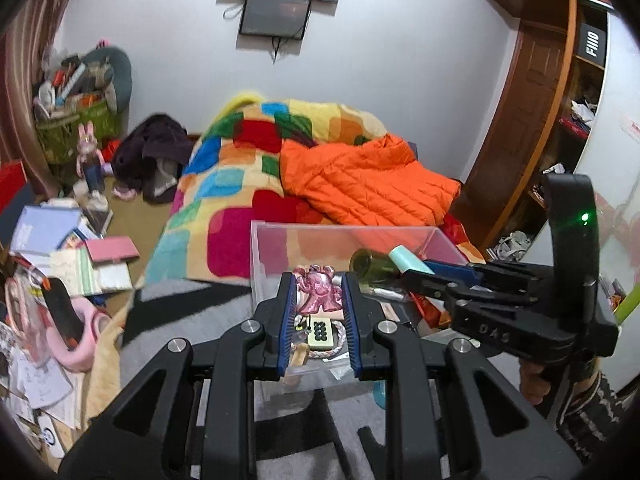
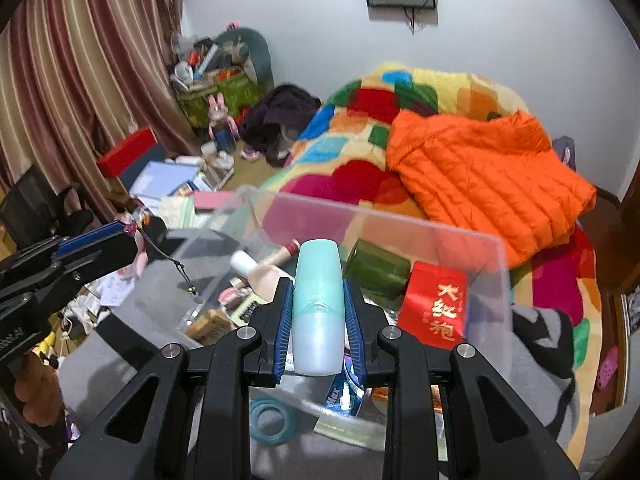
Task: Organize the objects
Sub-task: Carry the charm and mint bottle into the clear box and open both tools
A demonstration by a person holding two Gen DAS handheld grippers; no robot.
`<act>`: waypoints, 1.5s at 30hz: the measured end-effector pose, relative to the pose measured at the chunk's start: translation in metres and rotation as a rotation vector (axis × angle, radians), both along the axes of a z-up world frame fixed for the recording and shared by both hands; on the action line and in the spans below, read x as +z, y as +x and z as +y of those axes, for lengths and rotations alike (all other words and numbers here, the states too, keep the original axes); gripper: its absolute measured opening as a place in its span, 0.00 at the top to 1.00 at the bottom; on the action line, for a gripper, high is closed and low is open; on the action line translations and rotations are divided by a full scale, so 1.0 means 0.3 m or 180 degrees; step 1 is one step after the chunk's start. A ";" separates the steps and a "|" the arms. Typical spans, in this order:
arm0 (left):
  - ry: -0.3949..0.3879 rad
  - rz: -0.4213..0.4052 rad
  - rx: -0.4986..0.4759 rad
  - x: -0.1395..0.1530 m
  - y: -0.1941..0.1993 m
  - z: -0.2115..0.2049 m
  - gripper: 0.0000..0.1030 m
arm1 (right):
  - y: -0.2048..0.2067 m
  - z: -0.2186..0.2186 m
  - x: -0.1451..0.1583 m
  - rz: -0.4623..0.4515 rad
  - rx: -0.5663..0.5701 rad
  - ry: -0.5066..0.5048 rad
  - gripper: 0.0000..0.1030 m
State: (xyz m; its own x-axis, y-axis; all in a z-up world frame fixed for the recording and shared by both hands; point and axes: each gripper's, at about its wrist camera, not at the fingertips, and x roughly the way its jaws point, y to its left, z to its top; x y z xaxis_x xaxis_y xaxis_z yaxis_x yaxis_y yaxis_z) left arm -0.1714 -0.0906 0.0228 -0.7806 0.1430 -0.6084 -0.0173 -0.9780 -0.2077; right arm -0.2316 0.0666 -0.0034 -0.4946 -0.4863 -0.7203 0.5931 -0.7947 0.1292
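Left wrist view: the left gripper (image 1: 319,304) has its fingers closed on a pink translucent charm (image 1: 319,293), held above the near end of the clear plastic bin (image 1: 340,229), which rests on the bed. Below the charm lie a tile with dark dots (image 1: 321,332) and a braided cord (image 1: 338,344). At 3 o'clock the right gripper (image 1: 416,268) reaches in, carrying the mint bottle (image 1: 408,261) beside a green bottle (image 1: 370,266). Right wrist view: the right gripper (image 2: 319,300) has its fingers clamped on the mint bottle (image 2: 318,308), which is poised over the bin's near edge, with the green bottle (image 2: 376,270) at 1 o'clock and a red packet (image 2: 436,308) at 3 o'clock. The left gripper (image 2: 130,236) stands at 9 o'clock, cord dangling. Judgement: each item should be lowered into a bare patch before release; the bottle is best laid flat so it cannot roll onto the glass.
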 end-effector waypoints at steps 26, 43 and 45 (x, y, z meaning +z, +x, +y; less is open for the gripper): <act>-0.0284 -0.0063 -0.0083 -0.026 0.054 0.083 0.37 | 0.111 0.045 0.035 0.0349 0.0129 0.0257 0.45; -0.0696 -0.0682 -0.0508 -0.240 0.087 0.292 0.18 | 0.149 0.377 -0.164 -0.0101 -0.0038 0.0441 0.31; -0.0720 -0.0751 -0.0554 -0.264 0.074 0.311 0.18 | 0.137 0.378 -0.193 -0.0202 -0.0048 0.0402 0.31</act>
State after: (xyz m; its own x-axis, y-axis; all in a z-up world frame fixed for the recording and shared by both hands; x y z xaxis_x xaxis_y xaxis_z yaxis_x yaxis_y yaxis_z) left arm -0.1492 0.0027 -0.0563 -0.5909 0.1026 -0.8002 -0.1650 -0.9863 -0.0046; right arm -0.1906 0.1801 -0.0614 -0.4528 -0.3827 -0.8053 0.5748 -0.8158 0.0645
